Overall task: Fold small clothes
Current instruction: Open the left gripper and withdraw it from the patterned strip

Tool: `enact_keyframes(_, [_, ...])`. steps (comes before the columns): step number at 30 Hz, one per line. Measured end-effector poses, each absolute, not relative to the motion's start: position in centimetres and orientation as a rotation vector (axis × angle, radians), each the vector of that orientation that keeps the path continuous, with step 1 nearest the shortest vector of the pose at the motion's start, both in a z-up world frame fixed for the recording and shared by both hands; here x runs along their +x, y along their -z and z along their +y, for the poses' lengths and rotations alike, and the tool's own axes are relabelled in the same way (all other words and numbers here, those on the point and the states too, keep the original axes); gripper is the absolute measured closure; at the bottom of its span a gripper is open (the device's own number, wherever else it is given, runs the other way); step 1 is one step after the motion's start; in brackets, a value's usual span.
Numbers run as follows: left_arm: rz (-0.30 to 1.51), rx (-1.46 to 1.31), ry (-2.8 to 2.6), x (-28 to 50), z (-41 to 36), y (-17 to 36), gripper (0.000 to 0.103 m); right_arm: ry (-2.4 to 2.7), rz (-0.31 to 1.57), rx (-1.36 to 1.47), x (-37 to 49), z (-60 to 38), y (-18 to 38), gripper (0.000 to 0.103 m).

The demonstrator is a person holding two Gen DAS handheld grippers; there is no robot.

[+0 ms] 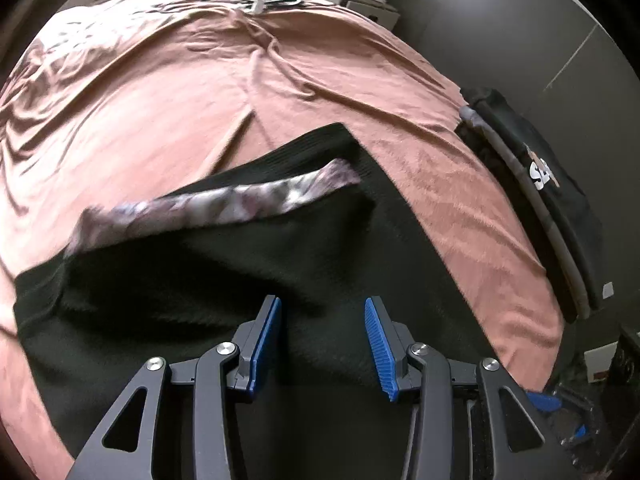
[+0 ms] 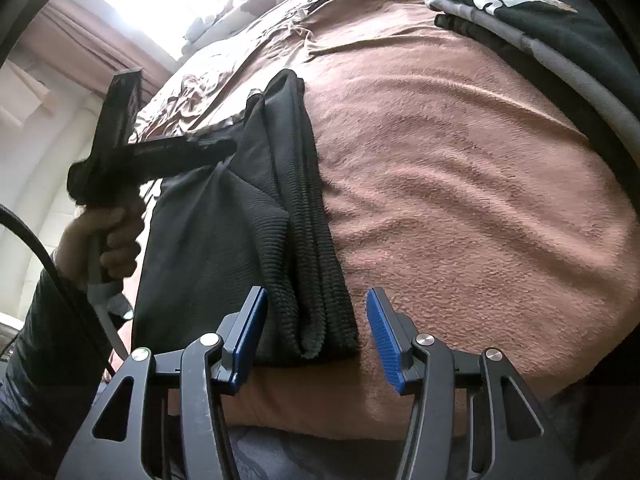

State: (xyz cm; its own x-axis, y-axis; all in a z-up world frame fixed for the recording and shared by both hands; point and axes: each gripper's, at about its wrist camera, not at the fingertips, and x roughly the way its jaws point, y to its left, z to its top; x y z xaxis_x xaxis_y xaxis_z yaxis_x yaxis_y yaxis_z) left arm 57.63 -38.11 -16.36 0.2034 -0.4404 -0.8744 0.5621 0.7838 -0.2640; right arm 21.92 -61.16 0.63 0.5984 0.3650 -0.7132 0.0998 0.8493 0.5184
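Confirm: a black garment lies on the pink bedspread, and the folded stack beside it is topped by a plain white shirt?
Not quite. The black garment does lie on the pink bedspread, but the folded stack is topped by a black shirt with a white print, not a plain white one. The right wrist view shows it.

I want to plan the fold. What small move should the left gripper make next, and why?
Probably lower the left gripper onto the black garment and close on a fold. Its fingers are open above the cloth with nothing between them, and the right gripper straddles the ribbed edge without pinching.
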Motion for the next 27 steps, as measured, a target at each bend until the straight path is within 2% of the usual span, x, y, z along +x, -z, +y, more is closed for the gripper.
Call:
enact_keyframes(5, [1.166,0.126,0.675,58.9,-40.1,16.6,0.058,-0.145,0.919,0.557,22.2,-61.4,-0.7,0.054])
enact_keyframes(7, [1.175,0.100,0.659,59.7,-40.5,16.7,0.058,-0.135,0.921,0.562,22.4,-61.5,-0.6,0.057])
enact_keyframes(21, [1.185,0.018,0.644,62.2,-40.4,16.6,0.058,-0.110,0.909,0.623,25.1,-61.7,0.1,0.057])
enact_keyframes(23, [1.182,0.005,0.652,61.7,-39.7,16.0,0.058,-0.087,0.909,0.654,25.2,-62.3,0.8,0.066])
enact_keyframes(27, [1.175,-0.005,0.659,60.3,-38.1,14.9,0.058,-0.094,0.919,0.695,25.0,-62.7,1.5,0.070])
